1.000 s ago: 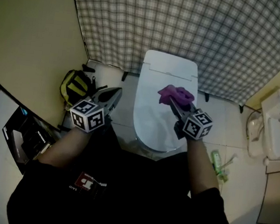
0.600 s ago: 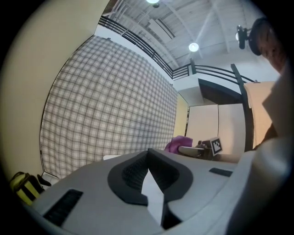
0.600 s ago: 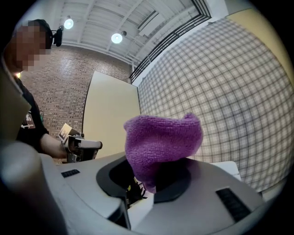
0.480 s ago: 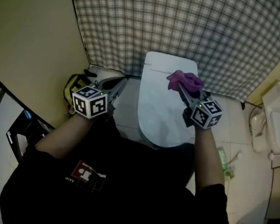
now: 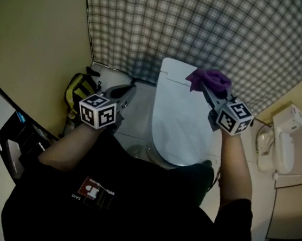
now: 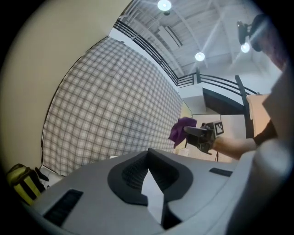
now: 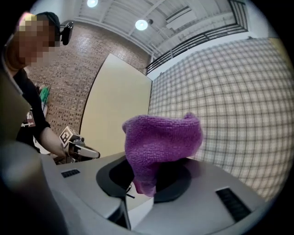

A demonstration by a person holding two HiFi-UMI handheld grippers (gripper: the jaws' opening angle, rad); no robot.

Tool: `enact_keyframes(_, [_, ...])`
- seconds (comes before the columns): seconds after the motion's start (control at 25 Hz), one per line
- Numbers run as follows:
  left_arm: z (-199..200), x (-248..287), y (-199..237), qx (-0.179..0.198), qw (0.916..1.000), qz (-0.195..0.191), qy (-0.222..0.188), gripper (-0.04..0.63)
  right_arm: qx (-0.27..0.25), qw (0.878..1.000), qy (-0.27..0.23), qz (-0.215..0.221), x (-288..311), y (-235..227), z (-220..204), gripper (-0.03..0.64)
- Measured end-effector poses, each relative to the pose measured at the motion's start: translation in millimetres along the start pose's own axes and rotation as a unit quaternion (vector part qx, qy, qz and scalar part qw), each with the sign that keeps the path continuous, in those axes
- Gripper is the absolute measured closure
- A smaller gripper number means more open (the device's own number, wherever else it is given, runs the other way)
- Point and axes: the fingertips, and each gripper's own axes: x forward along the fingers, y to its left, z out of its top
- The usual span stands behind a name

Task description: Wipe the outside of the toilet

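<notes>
Over the last second the right gripper (image 5: 207,91) and its crumpled purple knitted cloth (image 5: 210,79) have travelled from the middle of the white toilet's (image 5: 175,120) closed lid to its far right corner, in the upper centre of the head view, close to the grey plaid curtain (image 5: 206,26). The jaws are clamped on a fold of the cloth, which bunches above them. In the right gripper view the cloth stands against the curtain with no porcelain in sight, so whether it touches the lid cannot be told.

The left gripper (image 5: 126,93) hangs left of the toilet, above the floor, near a yellow and black bag (image 5: 79,93). Its jaws meet at the tips with nothing between them.

The toilet occupies the centre of the head view, lid down. By judgement, wiping is at an early to middle stage: the cloth is at the lid top, while the sides of the bowl and the base seem still to do. No wet trace shows what is already clean.
</notes>
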Motion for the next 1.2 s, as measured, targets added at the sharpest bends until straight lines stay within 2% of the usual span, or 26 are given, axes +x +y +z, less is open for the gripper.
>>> enact_keyframes(0.16, [-8,1,48,-0.008,1.0,0.002,-0.002,0.6,-0.045,0.999,-0.001,0.002,37,-19,65,0.526])
enact_keyframes(0.32, [-21,6,99,-0.026,0.9996,0.011,0.003,0.6,-0.076,0.997,-0.004,-0.018,78,-48,128,0.526])
enact_keyframes(0.44, [-34,7,134,-0.047,0.9987,0.019,0.002,0.6,-0.089,0.996,0.003,-0.011,134,-54,138,0.526])
enact_keyframes(0.56, [-51,7,167,-0.052,0.998,0.035,0.007,0.6,-0.079,0.996,0.051,-0.005,207,-51,80,0.526])
enact_keyframes(0.68, [-68,4,197,-0.057,0.997,0.05,0.017,0.6,-0.07,0.989,0.13,-0.002,279,-43,-25,0.526])
enact_keyframes(0.76, [-78,0,214,-0.078,0.9953,0.053,0.018,0.6,-0.069,0.979,0.189,-0.002,316,-36,-102,0.526])
enact_keyframes(0.88, [-94,-7,231,-0.134,0.9898,0.046,0.013,0.6,-0.097,0.954,0.285,0.001,349,-19,-210,0.526])
enact_keyframes(1.0, [-106,-6,241,-0.172,0.9841,0.035,0.025,0.6,-0.162,0.913,0.372,0.035,370,10,-297,0.526])
enact_keyframes(1.2, [-100,4,240,-0.158,0.9868,-0.002,0.035,0.6,-0.272,0.831,0.477,0.089,400,29,-392,0.526])
